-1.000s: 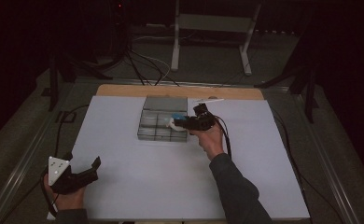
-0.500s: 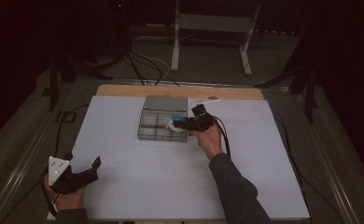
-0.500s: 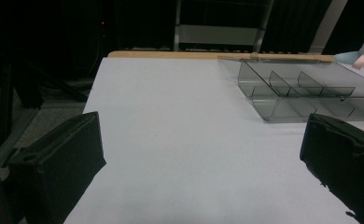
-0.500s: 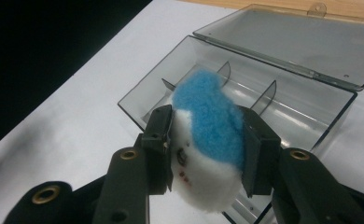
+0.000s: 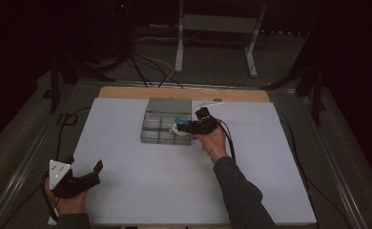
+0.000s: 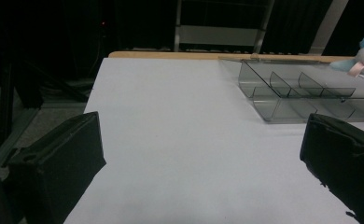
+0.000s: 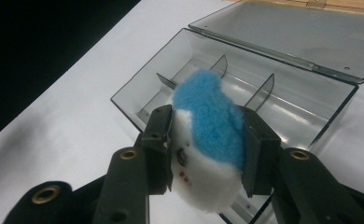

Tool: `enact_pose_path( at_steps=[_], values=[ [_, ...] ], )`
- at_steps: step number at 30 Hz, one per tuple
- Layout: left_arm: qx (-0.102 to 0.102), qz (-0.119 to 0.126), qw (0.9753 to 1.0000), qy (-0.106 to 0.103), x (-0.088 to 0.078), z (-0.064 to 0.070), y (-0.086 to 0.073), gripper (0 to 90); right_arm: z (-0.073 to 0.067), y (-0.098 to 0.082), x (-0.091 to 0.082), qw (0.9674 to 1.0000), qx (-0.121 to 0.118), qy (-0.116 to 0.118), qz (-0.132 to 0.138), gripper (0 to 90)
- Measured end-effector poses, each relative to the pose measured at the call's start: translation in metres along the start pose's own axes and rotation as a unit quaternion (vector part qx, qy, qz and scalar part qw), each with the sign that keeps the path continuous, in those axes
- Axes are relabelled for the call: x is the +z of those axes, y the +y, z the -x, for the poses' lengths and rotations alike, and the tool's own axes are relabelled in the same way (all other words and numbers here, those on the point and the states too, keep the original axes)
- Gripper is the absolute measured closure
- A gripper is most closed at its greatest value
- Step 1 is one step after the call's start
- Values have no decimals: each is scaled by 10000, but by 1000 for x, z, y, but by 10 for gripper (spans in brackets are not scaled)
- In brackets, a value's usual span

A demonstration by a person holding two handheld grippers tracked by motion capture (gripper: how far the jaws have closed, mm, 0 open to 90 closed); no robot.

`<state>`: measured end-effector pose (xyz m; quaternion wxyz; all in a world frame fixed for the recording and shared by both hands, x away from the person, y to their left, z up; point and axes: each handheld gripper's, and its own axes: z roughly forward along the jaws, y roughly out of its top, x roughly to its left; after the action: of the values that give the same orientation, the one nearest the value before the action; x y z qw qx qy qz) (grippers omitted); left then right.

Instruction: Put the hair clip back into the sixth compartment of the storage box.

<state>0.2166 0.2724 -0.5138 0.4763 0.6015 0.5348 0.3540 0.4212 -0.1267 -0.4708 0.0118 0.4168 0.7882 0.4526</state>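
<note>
Right gripper pinches a small blue-and-white plush toy, held directly above the near right compartments of the clear smoky plastic divided box mid-bench. Release probably lies straight below. Left gripper rests spread, empty, near left.

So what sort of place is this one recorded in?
Probably a dim lab or recording studio: a table under a white sheet, cables on the floor, a metal stand behind, darkness all round.
</note>
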Motion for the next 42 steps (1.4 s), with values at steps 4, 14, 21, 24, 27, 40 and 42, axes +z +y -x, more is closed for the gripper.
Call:
enact_pose_path(
  at_steps=[4,14,21,24,27,40,42],
  values=[
    [6,-6,10000,-2,0,0,0,6,2,-1,2,10000,13,-14,-26,603],
    [-11,0,10000,7,-1,0,0,6,6,-4,8,9999,68,0,-112,603],
    [-15,-4,10000,6,0,0,0,6,7,-6,12,9998,22,-29,-194,602],
    [-27,7,10000,7,-1,0,0,6,8,-8,14,9997,48,-28,-224,602],
    [-37,11,10000,21,-1,0,0,6,9,-10,16,9997,61,-10,-252,601],
    [-43,6,10000,22,0,-1,0,6,14,-14,23,9993,142,2,-358,593],
    [-44,6,10000,28,0,-1,0,6,15,-14,24,9991,180,14,-378,589]
  ],
)
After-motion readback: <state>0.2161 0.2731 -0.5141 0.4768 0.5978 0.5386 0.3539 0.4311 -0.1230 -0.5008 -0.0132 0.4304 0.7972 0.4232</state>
